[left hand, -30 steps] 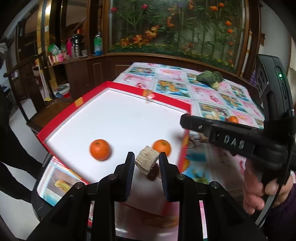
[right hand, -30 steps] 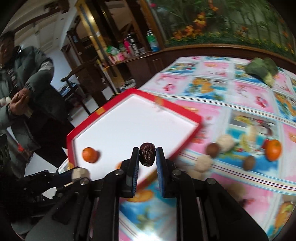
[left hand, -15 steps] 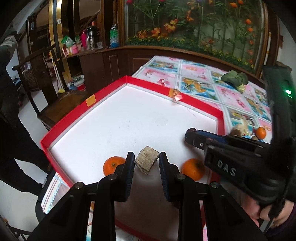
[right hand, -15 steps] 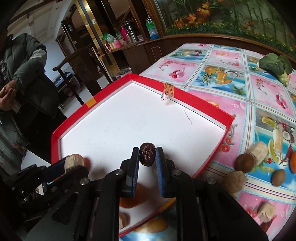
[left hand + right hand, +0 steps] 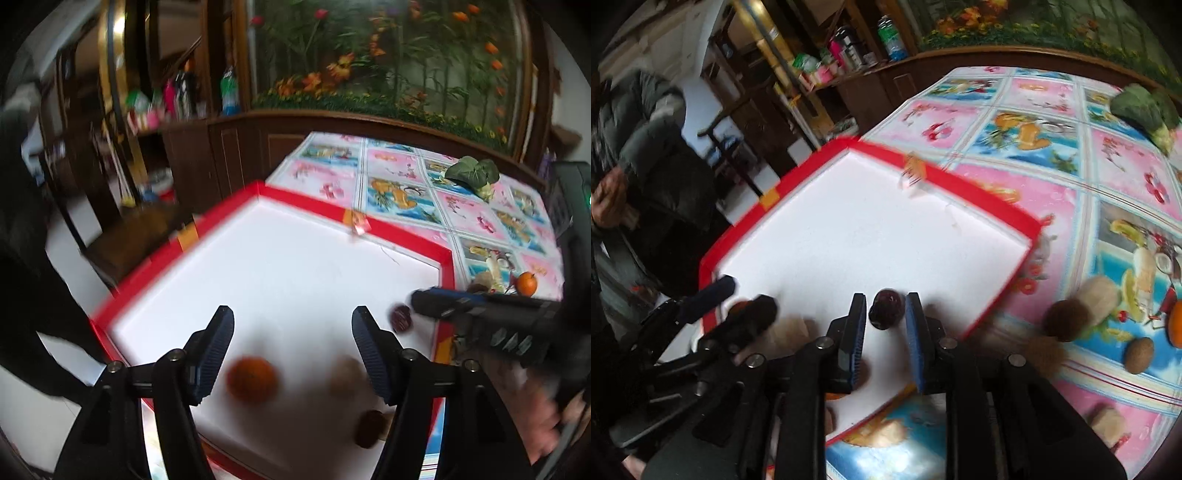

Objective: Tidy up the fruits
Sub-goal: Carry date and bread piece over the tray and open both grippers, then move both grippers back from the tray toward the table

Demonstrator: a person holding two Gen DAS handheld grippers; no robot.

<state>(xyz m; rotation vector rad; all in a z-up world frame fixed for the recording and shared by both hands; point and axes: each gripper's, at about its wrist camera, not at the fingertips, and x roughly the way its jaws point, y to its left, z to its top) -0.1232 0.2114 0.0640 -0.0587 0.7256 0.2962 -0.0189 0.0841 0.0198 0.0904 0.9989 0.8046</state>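
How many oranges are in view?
2: the near orange lies in the tray by the left gripper; the far orange sits on the tablecloth beyond the tray. Others may be hidden.

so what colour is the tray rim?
Red, around a white floor; the tray rim shows best in the left wrist view.

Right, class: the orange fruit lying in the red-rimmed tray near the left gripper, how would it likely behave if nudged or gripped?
The orange fruit looks round, so a nudge would probably roll it across the tray's flat white floor. The raised red rim should stop it. Its curved skin might slip between the left gripper's wide-open fingers unless they are centred on it.
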